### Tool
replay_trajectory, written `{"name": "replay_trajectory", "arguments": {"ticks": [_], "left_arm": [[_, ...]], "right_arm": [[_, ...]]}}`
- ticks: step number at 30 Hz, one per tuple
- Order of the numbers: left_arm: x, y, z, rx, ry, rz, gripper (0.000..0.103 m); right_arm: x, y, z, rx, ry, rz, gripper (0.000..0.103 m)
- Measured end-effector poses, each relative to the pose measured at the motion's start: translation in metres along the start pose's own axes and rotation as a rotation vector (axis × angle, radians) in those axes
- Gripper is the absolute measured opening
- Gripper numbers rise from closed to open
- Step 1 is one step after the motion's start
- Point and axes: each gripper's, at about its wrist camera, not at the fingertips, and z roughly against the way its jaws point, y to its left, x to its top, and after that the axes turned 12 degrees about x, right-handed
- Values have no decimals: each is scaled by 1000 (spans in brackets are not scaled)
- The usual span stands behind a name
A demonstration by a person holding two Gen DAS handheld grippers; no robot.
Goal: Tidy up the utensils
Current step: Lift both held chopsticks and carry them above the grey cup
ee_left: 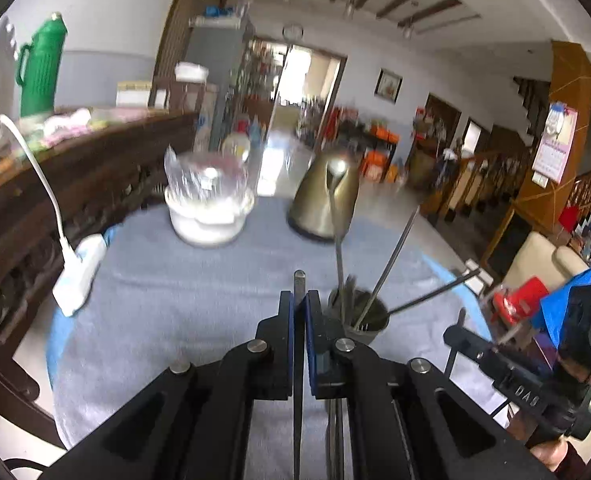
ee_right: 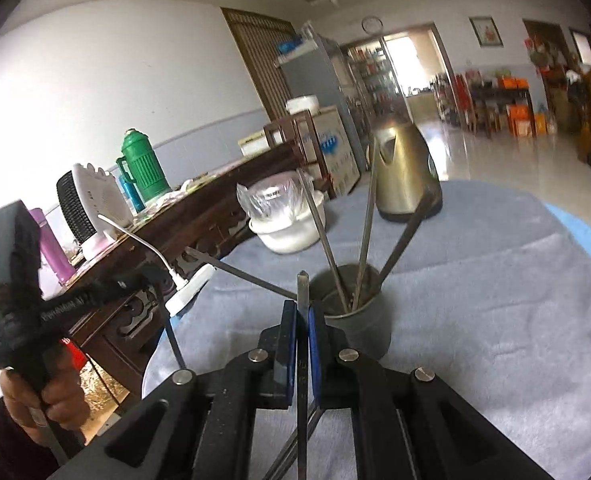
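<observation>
The left gripper (ee_left: 299, 304) is clamped on a thin flat metal utensil handle (ee_left: 299, 280) whose blunt tip juts up past the blue pads; the right gripper (ee_right: 302, 312) is likewise pinched tight on a slim grey metal utensil (ee_right: 302, 284). Just beyond both grippers a dark round metal holder cup (ee_right: 369, 316) stands upright on the grey cloth covering the worktop (ee_right: 495, 300), with several long metal utensils (ee_right: 365, 232) leaning out of it — one looks like a spoon (ee_left: 337, 184), though blur makes that uncertain. Farther back on the cloth sit a brass-coloured electric kettle (ee_right: 405, 172) and a white bowl topped with clear plastic wrap (ee_right: 285, 224). A white power strip (ee_left: 77, 276) lies at the cloth's left edge.
</observation>
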Motion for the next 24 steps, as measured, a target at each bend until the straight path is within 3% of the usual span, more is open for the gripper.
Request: {"name": "replay_trajectory", "arguments": {"ticks": [5,24], "left_arm": [[4,-7,14,23,-51,-18,6],[8,-18,15,76,-46,-62,6]], "right_arm": [[3,11,10,-11,-44,43,6],[7,10,19,-18,-60,40,6]]}}
